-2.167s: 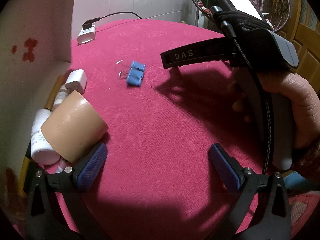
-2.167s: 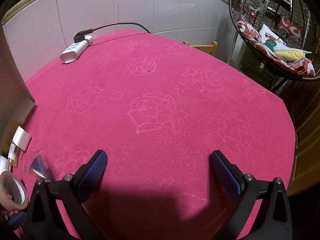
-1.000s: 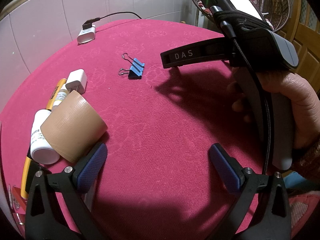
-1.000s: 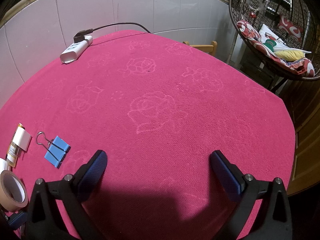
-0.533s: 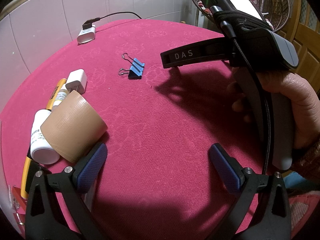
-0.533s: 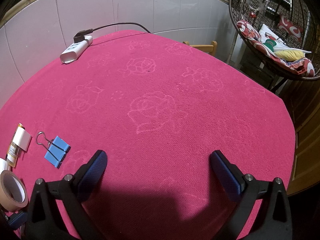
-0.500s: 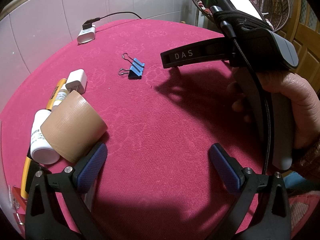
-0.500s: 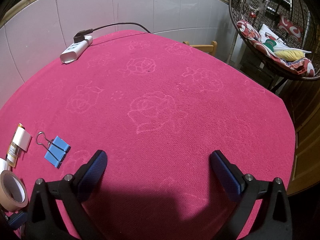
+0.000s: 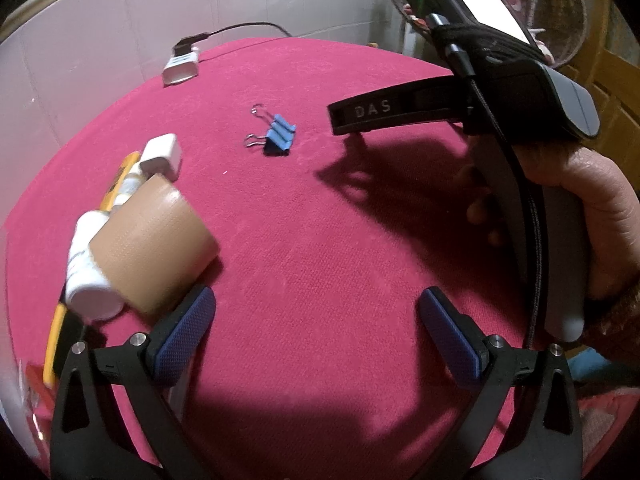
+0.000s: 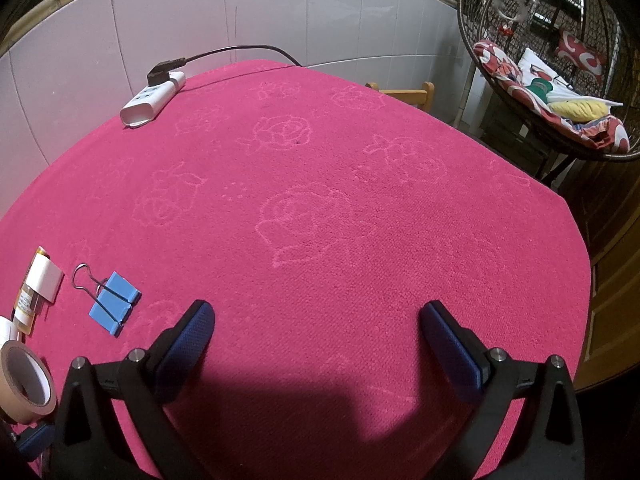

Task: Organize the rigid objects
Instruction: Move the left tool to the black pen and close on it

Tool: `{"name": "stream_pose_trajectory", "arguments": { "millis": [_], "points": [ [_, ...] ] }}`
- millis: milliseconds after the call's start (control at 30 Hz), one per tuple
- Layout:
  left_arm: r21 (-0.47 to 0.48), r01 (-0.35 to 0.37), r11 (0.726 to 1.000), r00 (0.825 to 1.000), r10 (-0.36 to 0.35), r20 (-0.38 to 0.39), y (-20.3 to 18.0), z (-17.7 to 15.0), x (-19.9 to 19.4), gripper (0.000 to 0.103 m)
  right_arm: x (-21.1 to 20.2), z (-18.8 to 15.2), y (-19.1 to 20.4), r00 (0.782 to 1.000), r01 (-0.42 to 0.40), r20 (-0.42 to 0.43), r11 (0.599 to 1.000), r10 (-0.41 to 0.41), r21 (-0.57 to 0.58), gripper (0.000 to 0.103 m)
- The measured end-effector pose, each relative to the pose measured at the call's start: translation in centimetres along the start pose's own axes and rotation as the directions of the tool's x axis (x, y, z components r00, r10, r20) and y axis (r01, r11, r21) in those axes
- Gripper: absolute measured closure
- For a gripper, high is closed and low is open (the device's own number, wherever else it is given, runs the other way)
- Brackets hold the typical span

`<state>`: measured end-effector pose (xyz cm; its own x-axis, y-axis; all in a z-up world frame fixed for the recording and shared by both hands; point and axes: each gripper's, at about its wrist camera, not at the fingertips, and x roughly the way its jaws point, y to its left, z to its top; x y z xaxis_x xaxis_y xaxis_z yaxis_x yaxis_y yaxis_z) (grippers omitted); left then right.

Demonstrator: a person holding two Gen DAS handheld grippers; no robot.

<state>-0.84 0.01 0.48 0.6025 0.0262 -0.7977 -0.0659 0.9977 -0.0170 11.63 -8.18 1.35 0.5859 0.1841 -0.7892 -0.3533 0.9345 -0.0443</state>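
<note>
Clip [image 10: 110, 304] lies loose at lower left of the right wrist view, just beyond the spread, empty right gripper [image 10: 318, 344]; left gripper [image 9: 318, 336] gapes too, tape [image 9: 154, 240] at its left finger. Nothing is gripped yet; next move likely needs jaws straddling one item

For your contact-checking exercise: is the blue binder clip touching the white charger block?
Apart. In the right wrist view, bare pink cloth shows between the blue binder clip and the white charger block.
</note>
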Motion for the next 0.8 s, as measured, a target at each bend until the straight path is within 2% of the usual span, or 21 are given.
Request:
{"name": "stream_pose_trajectory", "arguments": {
  "millis": [67, 133, 233, 333, 400, 467, 533, 600, 633, 667, 733, 767, 800],
  "points": [
    [-0.042, 0.0, 0.999, 0.999, 0.001, 0.032, 0.5, -0.1, -1.6, 0.0, -0.1, 0.0, 0.0, 1.0, -0.006, 0.002, 1.0, 0.006, 0.004, 0.0],
    [-0.091, -0.009, 0.996, 0.995, 0.019, 0.101, 1.8, -0.3, -4.6, 0.0, -0.4, 0.0, -0.4, 1.0, -0.028, 0.013, 0.999, 0.028, 0.018, 0.0],
    [-0.177, -0.083, 0.981, 0.977, 0.116, 0.181, 4.1, -0.8, -8.4, 0.0, -1.4, -0.4, -1.1, 0.995, -0.094, 0.047, 0.994, 0.092, 0.05, 0.0],
    [-0.315, -0.186, 0.931, 0.938, 0.264, 0.225, 7.3, -1.6, -12.2, 0.0, -2.9, -0.4, -1.2, 0.984, -0.159, 0.091, 0.986, 0.153, 0.056, 0.0],
    [-0.4, -0.264, 0.878, 0.904, 0.37, 0.216, 9.4, -2.5, -14.2, 0.0, -4.7, -0.3, -1.0, 0.969, -0.212, 0.142, 0.976, 0.203, 0.048, 0.0],
    [-0.46, -0.295, 0.838, 0.879, 0.426, 0.213, 10.8, -3.7, -15.8, 0.0, -6.5, -0.1, -0.6, 0.95, -0.256, 0.192, 0.966, 0.247, 0.025, 0.0],
    [-0.492, -0.311, 0.813, 0.863, 0.459, 0.213, 11.7, -5.0, -16.9, 0.0, -8.3, 0.1, -0.2, 0.924, -0.307, 0.236, 0.952, 0.3, -0.005, 0.0],
    [-0.516, -0.335, 0.788, 0.85, 0.489, 0.196, 12.6, -6.7, -17.7, 0.0, -10.2, 0.1, -0.1, 0.884, -0.376, 0.284, 0.926, 0.37, -0.036, 0.0],
    [-0.526, -0.339, 0.78, 0.849, 0.495, 0.187, 12.8, -7.4, -17.8, 0.0, -11.0, 0.0, 0.0, 0.864, -0.407, 0.302, 0.912, 0.402, -0.049, 0.0],
    [-0.536, -0.338, 0.774, 0.851, 0.494, 0.177, 13.0, -8.0, -17.6, 0.0, -11.8, -0.1, 0.0, 0.834, -0.449, 0.325, 0.891, 0.445, -0.068, 0.0],
    [-0.551, -0.32, 0.771, 0.867, 0.472, 0.158, 13.2, -9.7, -17.6, 0.0, -12.4, -0.4, 0.1, 0.795, -0.498, 0.349, 0.862, 0.497, -0.093, 0.0],
    [-0.549, -0.307, 0.778, 0.878, 0.454, 0.153, 13.3, -10.3, -17.4, 0.0, -12.6, -0.6, 0.2, 0.778, -0.515, 0.358, 0.851, 0.515, -0.104, 0.0],
    [-0.539, -0.294, 0.79, 0.889, 0.433, 0.149, 12.9, -10.7, -17.0, 0.0, -12.8, -0.7, 0.4, 0.773, -0.518, 0.358, 0.847, 0.523, -0.119, 0.0]
  ]
}}
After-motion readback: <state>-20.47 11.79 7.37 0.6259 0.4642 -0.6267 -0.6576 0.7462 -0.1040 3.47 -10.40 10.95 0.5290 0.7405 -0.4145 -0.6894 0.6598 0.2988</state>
